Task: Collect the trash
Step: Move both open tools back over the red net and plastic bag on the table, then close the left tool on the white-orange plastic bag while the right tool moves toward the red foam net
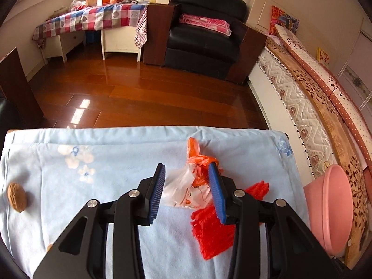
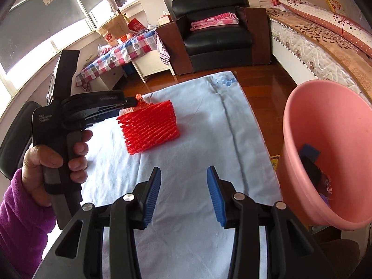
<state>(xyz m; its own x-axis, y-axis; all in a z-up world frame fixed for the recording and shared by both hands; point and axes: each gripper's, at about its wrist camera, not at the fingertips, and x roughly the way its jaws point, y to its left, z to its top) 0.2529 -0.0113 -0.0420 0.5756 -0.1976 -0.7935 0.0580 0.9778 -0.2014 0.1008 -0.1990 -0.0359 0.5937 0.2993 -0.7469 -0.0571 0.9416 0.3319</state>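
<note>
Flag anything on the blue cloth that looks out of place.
A walnut sits alone at the cloth's far left edge, apart from the crumpled plastic bag and red foam net, which lie loose rather than in the pink bin.

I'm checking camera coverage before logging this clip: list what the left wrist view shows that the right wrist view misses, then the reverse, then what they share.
Only the left wrist view shows the crumpled orange-and-white plastic bag lying between the open fingers of the left gripper, and a walnut at the cloth's left edge.

Only the right wrist view shows the inside of the pink bin, with dark scraps at its bottom, the person's hand, and the open, empty right gripper.

Both show the red foam net, the light blue cloth and the black armchair.
</note>
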